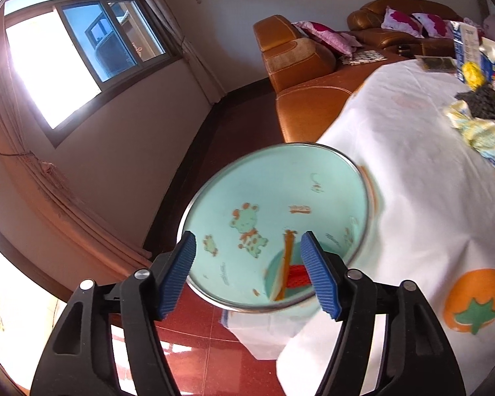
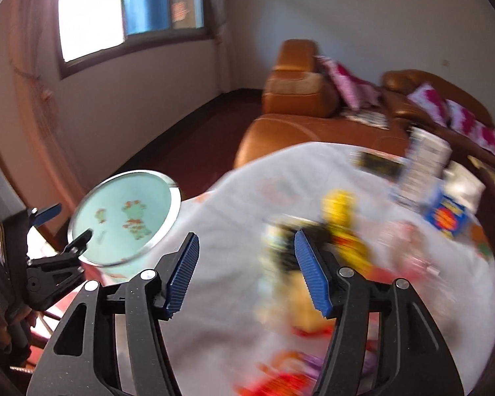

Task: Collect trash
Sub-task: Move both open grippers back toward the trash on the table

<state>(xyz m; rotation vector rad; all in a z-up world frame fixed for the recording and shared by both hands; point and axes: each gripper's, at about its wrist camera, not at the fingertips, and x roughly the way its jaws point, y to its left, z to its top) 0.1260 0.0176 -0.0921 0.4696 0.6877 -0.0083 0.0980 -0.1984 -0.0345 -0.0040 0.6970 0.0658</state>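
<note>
A round mint-green bin [image 1: 274, 217] with a metal rim and cartoon prints stands beside the table's edge. A red scrap [image 1: 297, 275] lies at its bottom. My left gripper [image 1: 250, 277] hangs open above the bin's mouth, with nothing between its blue pads. On the white cloth at the right lie a crumpled yellow-white wrapper [image 1: 478, 135], a dark lump [image 1: 481, 102] and a blue carton [image 1: 468, 49]. The right wrist view is blurred. My right gripper [image 2: 247, 274] is open and empty over the cloth, short of a yellow and dark heap [image 2: 343, 221]. The bin [image 2: 125, 217] and left gripper [image 2: 62, 227] sit left.
The table [image 1: 412, 204] wears a white cloth with orange fruit prints. Behind it stands a brown leather sofa [image 1: 300, 66] with pink cushions. Red tiled floor [image 1: 194, 346] lies under the bin, and a window [image 1: 82, 52] fills the left wall.
</note>
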